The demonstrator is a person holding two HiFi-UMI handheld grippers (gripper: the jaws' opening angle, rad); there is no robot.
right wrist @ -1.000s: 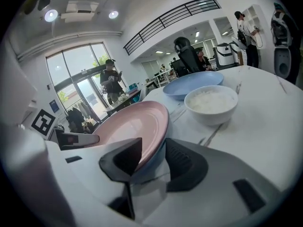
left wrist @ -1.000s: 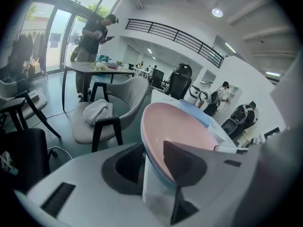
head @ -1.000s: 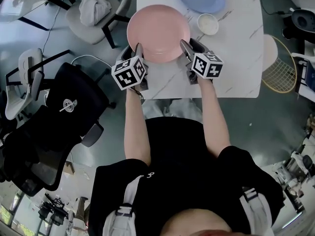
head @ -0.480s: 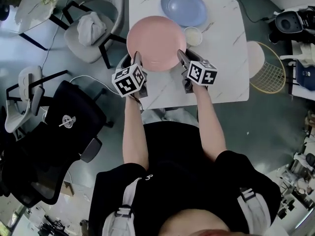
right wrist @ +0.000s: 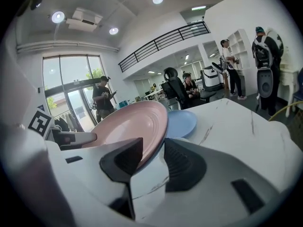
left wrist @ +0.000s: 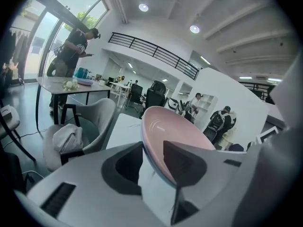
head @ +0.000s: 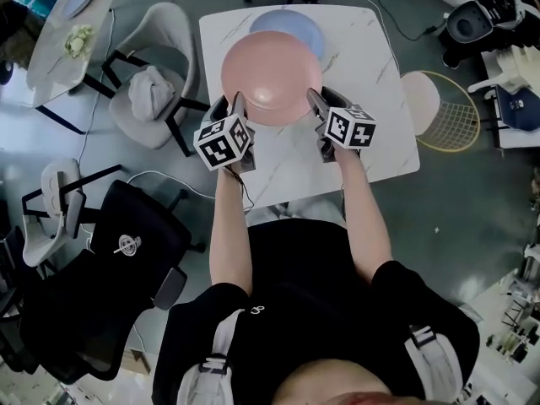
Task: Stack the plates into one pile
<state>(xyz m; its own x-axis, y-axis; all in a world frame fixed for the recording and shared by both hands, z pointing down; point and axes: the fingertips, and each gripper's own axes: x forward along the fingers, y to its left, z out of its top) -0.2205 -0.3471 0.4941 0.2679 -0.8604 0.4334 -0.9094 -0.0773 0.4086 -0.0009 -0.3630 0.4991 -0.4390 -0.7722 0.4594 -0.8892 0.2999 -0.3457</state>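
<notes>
A pink plate hangs level above the white marble table, held by its rim from both sides. My left gripper is shut on its left near edge and my right gripper on its right near edge. In the left gripper view the pink plate passes between the pads of the left gripper. The right gripper view shows the pink plate in the right gripper the same way. A blue plate lies at the table's far side, partly covered by the pink one, and appears flat on the table as the blue plate.
A grey chair with a cloth on it stands left of the table. A black office chair is at my near left. A round wire-framed stool sits right of the table. People stand in the far background.
Both grippers have carried the pink plate away from me, so it now overlaps the blue plate. The small white bowl beside the plates no longer shows.
</notes>
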